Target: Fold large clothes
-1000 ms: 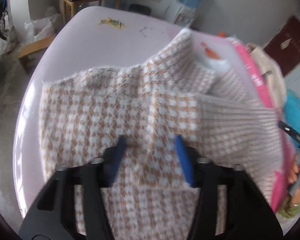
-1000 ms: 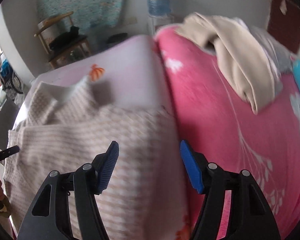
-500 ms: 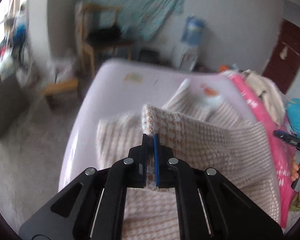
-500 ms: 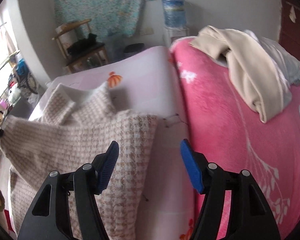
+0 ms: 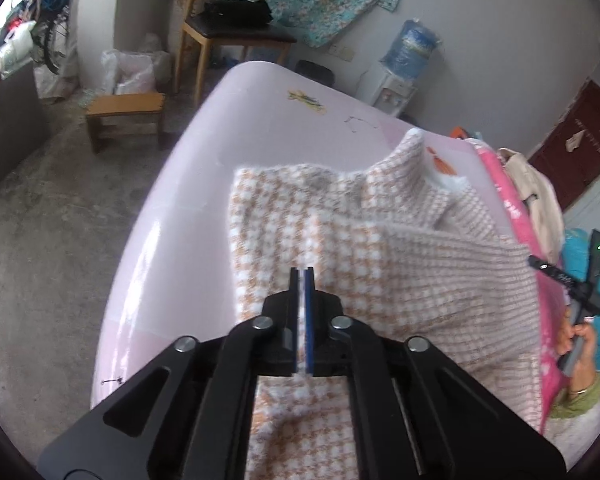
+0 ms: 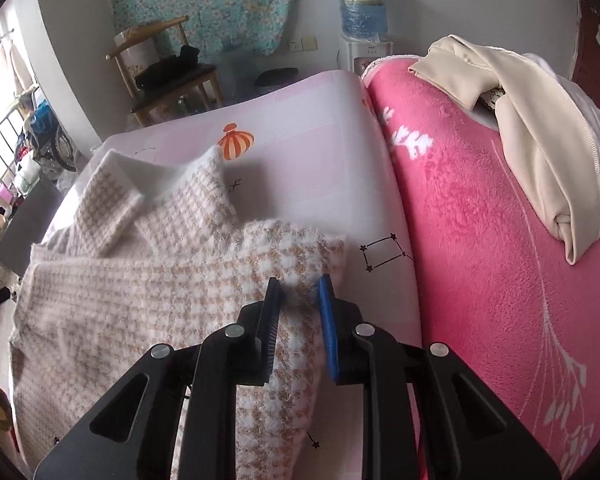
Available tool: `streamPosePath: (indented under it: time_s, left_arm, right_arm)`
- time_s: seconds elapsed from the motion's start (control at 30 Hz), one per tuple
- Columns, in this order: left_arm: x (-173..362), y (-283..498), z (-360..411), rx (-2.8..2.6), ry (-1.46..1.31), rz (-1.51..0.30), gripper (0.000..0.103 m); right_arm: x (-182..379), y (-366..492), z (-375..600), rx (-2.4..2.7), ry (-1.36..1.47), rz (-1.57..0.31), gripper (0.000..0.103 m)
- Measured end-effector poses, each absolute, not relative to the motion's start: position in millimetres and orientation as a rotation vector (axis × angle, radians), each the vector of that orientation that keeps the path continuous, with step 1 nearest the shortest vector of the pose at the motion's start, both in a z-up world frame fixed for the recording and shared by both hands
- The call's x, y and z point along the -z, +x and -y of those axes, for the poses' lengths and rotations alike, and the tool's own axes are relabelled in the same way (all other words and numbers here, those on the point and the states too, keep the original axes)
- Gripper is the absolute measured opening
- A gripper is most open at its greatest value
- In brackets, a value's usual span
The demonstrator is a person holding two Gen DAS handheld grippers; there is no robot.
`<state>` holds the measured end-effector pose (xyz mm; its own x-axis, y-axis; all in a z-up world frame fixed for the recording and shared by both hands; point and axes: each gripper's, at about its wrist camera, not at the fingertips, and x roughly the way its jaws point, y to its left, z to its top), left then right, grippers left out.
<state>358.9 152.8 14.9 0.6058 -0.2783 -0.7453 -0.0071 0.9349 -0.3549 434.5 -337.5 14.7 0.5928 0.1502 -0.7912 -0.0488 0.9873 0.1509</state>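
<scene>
Pink bedsheet [image 5: 188, 208] carries a houndstooth sweater [image 5: 284, 216]; left claw [image 5: 303, 276] pressed together pinching its fabric, right claw [image 6: 299, 289] spread, straddling the sweater edge.

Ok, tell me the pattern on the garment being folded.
The sweater has a small tan-and-white houndstooth check, fuzzy knit. The right wrist view shows it best.
</scene>
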Motion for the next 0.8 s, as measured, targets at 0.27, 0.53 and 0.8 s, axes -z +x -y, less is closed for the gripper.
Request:
streamPosePath:
  time_s: [0.27, 0.53, 0.8]
  left_arm:
    - [9.1, 404.1, -126.9, 0.123, -0.281, -1.050, 0.044]
    - [-4.0, 398.7, -115.8, 0.144, -0.227, -0.950, 0.006]
    - [-7.9, 378.2, -120.0, 0.084, -0.201, -0.877, 0.005]
  right_arm:
    - [-11.7, 440.8, 333.8, -0.088, 0.116, -0.950, 0.020]
    - [-20.4, 446.4, 324.6, -0.111, 0.094, -0.878, 0.007]
    - [-26.0, 451.0, 326.3, -0.138, 0.132, -0.857, 0.007]
